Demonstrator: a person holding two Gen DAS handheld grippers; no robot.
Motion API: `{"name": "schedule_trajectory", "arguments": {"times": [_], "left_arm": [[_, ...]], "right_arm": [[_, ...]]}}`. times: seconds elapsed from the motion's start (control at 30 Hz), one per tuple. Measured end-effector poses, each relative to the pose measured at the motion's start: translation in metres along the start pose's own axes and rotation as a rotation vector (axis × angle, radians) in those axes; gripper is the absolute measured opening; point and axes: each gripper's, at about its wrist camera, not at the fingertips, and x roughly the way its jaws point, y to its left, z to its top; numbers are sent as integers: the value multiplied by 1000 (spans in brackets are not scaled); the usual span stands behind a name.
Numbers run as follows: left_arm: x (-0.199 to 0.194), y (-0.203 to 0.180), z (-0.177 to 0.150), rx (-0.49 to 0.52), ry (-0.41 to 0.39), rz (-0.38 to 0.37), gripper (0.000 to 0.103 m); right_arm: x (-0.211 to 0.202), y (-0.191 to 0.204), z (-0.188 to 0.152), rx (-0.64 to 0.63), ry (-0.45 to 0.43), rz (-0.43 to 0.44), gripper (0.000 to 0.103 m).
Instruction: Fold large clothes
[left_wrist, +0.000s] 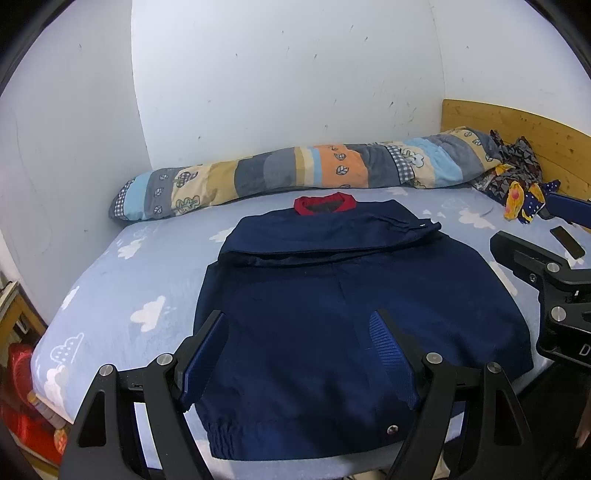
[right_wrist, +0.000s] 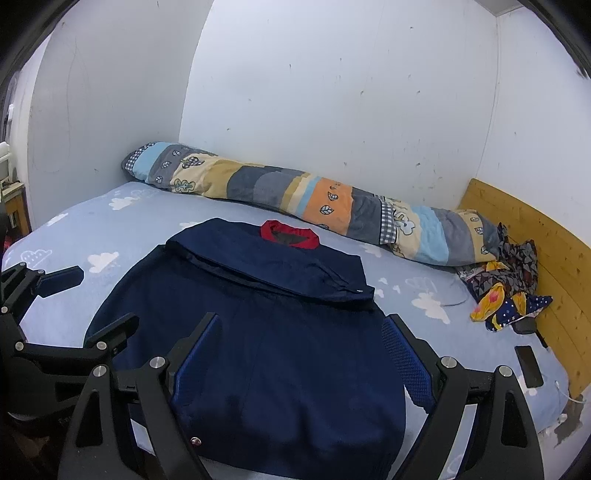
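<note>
On bed (left_wrist: 110, 266): navy jacket (left_wrist: 332, 295) flat beneath both wide-spread, empty grippers (left_wrist: 299, 354) (right_wrist: 301, 354).

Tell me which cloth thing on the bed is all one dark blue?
The navy jacket, spread flat beneath both open grippers. The rolled quilt by the wall is striped patchwork; the crumpled clothes by the headboard are multicoloured.

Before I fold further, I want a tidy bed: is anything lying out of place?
Yes. A crumpled patterned cloth is heaped against the wooden headboard, and a dark phone lies loose near the mattress edge. The navy jacket lies flat.
</note>
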Motion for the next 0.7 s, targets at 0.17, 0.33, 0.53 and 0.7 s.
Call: {"name": "schedule_trajectory", "arguments": {"times": [0.17, 0.33, 0.53, 0.7], "left_arm": [[3, -3, -5, 1, 10, 5, 79], [8, -2, -9, 1, 26, 13, 79], [20, 1, -13, -9, 68, 25, 79], [28, 3, -18, -9, 94, 41, 79]], "right_arm": [[2, 0, -4, -3, 13, -6, 90], [5, -3, -9, 0, 25, -13, 90], [9, -7, -18, 5, 47, -22, 90], [15, -8, -27, 14, 73, -26, 90]]}}
